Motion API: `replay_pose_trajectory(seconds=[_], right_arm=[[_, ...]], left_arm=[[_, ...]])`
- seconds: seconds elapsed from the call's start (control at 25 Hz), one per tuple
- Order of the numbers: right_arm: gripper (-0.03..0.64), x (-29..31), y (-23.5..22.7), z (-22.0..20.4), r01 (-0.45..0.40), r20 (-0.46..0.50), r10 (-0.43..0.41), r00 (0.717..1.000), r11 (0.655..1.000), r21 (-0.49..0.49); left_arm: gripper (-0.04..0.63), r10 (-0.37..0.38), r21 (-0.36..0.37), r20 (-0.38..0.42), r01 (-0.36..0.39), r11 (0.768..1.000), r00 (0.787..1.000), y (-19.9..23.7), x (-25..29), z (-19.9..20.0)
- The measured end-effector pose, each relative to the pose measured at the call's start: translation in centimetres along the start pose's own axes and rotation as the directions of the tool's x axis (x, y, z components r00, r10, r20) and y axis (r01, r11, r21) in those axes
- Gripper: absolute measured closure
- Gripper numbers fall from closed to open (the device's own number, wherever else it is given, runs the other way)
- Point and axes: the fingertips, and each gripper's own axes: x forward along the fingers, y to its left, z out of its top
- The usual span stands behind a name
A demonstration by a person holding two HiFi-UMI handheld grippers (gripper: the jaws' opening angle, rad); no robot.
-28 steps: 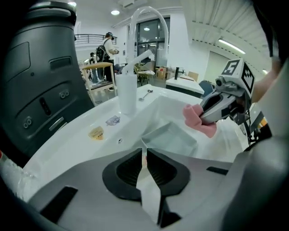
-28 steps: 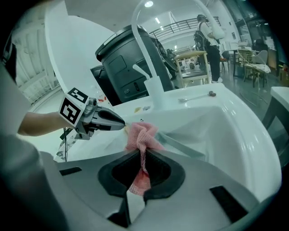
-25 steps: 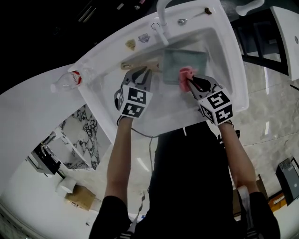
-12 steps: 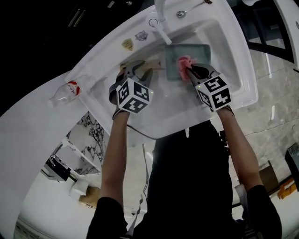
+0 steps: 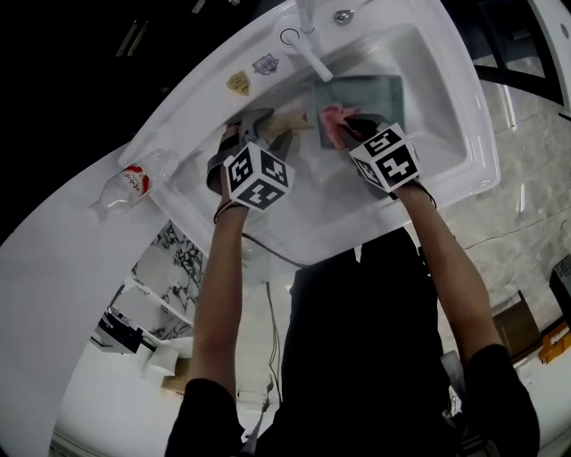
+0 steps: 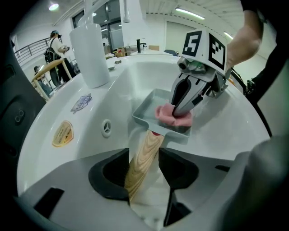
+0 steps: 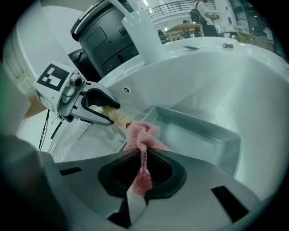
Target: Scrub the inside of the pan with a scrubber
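A grey rectangular pan (image 5: 370, 94) (image 6: 149, 108) (image 7: 198, 131) lies in the white sink with its wooden handle (image 5: 290, 120) (image 6: 142, 162) (image 7: 115, 115) pointing left. My left gripper (image 5: 263, 125) (image 6: 143, 155) (image 7: 106, 108) straddles that handle. Its jaws have just been opening, and a gap shows beside the wood. My right gripper (image 5: 352, 125) (image 7: 145, 158) (image 6: 183, 101) is shut on a pink mesh scrubber (image 5: 335, 120) (image 6: 169, 116) (image 7: 142, 135). The scrubber's free end rests in the pan's near left corner.
The sink rim (image 5: 464, 178) surrounds both grippers. A white faucet (image 5: 308, 49) juts over the basin at the back, with a spoon (image 5: 343, 13) behind it. A plastic bottle (image 5: 125, 183) lies on the counter to the left. Two stickers (image 6: 63, 133) sit on the rim.
Both grippers have sunk deeper into the sink. The left jaws have spread apart around the handle. The scrubber has come down into the pan.
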Motion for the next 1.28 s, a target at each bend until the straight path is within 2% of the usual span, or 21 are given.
replay_pose_trajectory(seconds=[0.32, 0.52, 0.76, 0.92, 1.08, 1.28], right_arm=[[0.575, 2.4, 1.5, -1.1, -0.064, -0.142, 0.038, 0.989, 0.982, -0.179], [0.577, 3.6, 2.7, -2.0, -0.102, -0.200, 0.064, 0.978, 0.978, -0.183], [0.577, 4.2, 3.1, -2.1, -0.117, -0.225, 0.072, 0.972, 0.975, -0.191], [0.575, 4.5, 3.1, -1.8, -0.101, -0.216, 0.056, 0.975, 0.974, -0.203], [0.575, 4.7, 1.8, -0.4, -0.006, -0.119, -0.015, 0.993, 0.985, -0.174], [0.575, 5.0, 0.0, 1.7, 0.055, -0.052, -0.062, 0.997, 0.991, -0.122]], left_arm=[[0.394, 0.003, 0.012, 0.018, -0.003, 1.000, 1.000, 0.1, 0.1, -0.1], [0.394, 0.000, -0.009, 0.021, 0.000, 1.000, 1.000, 0.2, 0.2, -0.1], [0.394, -0.009, -0.039, -0.002, 0.009, 0.999, 1.000, 0.1, 0.4, -0.1], [0.391, -0.008, -0.040, -0.002, 0.008, 0.999, 1.000, 0.2, 0.5, -0.2], [0.391, -0.012, -0.031, -0.012, 0.011, 0.999, 1.000, 0.1, 0.5, -0.1], [0.385, -0.005, -0.022, -0.019, 0.005, 1.000, 1.000, 0.0, 0.6, -0.1]])
